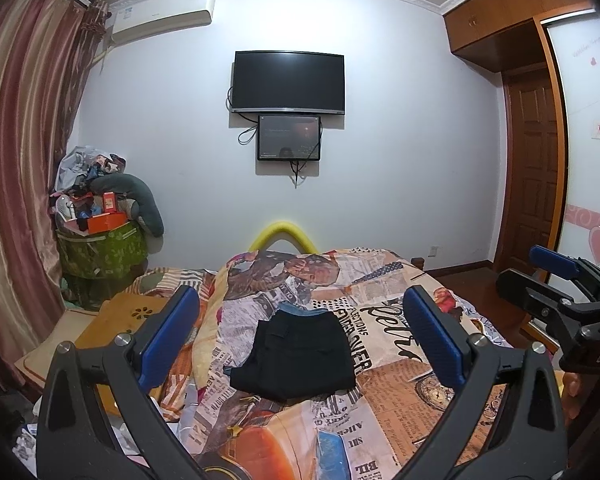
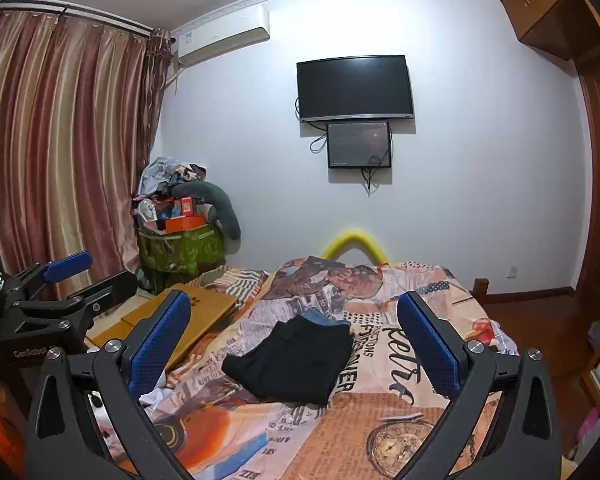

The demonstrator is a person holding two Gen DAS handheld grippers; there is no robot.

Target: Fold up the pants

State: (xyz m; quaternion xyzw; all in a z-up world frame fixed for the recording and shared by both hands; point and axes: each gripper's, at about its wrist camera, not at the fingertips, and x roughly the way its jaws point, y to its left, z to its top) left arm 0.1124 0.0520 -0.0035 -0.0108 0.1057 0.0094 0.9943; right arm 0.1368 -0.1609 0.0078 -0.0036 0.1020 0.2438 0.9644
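Left wrist: folded black pants (image 1: 294, 354) mid-bedspread (image 1: 400, 396), margins bare.

Matt black cloth pants (image 1: 294, 354) lie on a printed cloth bedspread (image 1: 400, 384); satiny curtains (image 1: 24, 140) shine.

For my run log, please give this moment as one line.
black pants: folded, on bed | left gripper: open, empty | right gripper: open, empty

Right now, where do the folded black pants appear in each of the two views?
Left wrist view: the black pants lie at lower center on the printed bedspread, between the open tongs.
Right wrist view: the black pants lie at lower center, slightly left.
Shared landmark: the wall television above them.
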